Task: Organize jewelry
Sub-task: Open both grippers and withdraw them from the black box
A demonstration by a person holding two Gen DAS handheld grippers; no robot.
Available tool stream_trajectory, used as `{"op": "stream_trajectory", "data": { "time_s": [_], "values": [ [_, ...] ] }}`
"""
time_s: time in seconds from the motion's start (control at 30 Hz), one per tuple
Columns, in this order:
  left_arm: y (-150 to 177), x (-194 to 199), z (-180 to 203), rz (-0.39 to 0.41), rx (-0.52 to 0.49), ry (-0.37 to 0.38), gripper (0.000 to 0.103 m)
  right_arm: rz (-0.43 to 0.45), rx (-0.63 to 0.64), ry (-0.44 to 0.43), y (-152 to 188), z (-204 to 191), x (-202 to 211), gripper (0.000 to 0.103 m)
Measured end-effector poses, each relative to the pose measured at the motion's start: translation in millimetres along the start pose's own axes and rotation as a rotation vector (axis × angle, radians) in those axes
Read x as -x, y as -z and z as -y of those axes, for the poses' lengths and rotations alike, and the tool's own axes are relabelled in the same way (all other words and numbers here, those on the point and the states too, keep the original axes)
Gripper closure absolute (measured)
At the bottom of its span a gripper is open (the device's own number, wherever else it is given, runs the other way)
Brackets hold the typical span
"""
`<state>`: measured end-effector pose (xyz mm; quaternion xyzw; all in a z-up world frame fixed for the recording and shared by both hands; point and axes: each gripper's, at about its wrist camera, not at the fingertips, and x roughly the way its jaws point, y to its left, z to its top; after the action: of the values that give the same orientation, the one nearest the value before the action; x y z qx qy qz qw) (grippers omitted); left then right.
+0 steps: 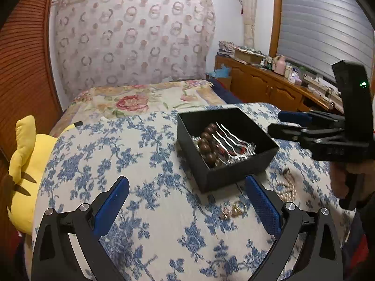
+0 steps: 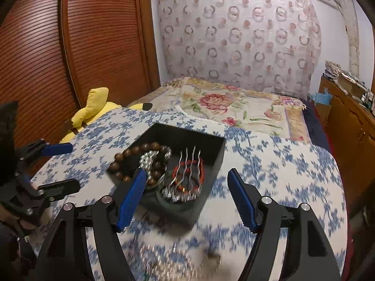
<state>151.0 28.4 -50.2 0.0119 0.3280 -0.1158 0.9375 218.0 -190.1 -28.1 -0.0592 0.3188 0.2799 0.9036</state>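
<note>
A black open box sits on the blue-flowered cloth and holds a brown bead bracelet, a silver wavy hair comb and silver chains. In the right wrist view the box shows the bracelet draped over its near left rim and the comb. My left gripper is open and empty, near the box's front. My right gripper is open and empty over the box's near edge; it also shows in the left wrist view. A pearl strand and small gold pieces lie on the cloth.
A yellow plush toy lies at the bed's left edge by a wooden slatted wardrobe. A floral quilt covers the far bed. A cluttered wooden cabinet stands at right. Blurred beads lie near the front edge.
</note>
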Motion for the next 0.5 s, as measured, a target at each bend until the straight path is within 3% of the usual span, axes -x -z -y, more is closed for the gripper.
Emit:
{"op": "stream_trajectory", "data": {
  "time_s": [0.23, 0.5],
  "values": [
    [19, 3, 4, -0.040, 0.011, 0.025, 0.008, -0.025, 0.019, 0.001, 38, -8, 31, 0.032],
    [35, -3, 11, -0.089, -0.009, 0.039, 0.010, -0.080, 0.046, -0.011, 75, -27, 36, 0.037]
  ]
}}
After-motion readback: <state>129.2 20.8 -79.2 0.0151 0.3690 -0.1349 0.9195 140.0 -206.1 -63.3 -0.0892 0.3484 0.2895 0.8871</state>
